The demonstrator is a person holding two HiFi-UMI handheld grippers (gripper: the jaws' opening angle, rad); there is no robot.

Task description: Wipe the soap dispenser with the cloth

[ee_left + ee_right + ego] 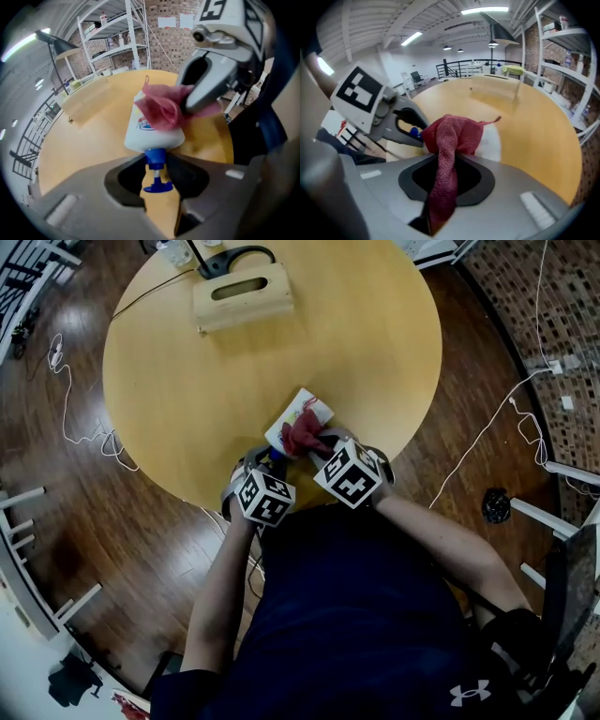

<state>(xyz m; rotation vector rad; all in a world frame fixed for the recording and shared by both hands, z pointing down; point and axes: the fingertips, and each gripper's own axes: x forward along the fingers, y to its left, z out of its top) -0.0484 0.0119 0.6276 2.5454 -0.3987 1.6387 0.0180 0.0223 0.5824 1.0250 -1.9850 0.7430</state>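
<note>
Pinching the blue pump neck (154, 157), the left gripper (157, 176) anchors the soap dispenser (152, 133), which lies on its side near the table's (375, 334) near edge. Its long axis runs from the pump away up-right toward mid-table, base farthest. The red cloth (450, 136) rests on its white body, clamped in the right gripper (443, 180), just beside.

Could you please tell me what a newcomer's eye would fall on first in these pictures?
The red cloth, pinched in the right claw, is bunched on the white soap dispenser near the round table's close edge. The left claw grips the soap dispenser by its blue pump neck. A slotted wooden box sits at the far side.
</note>
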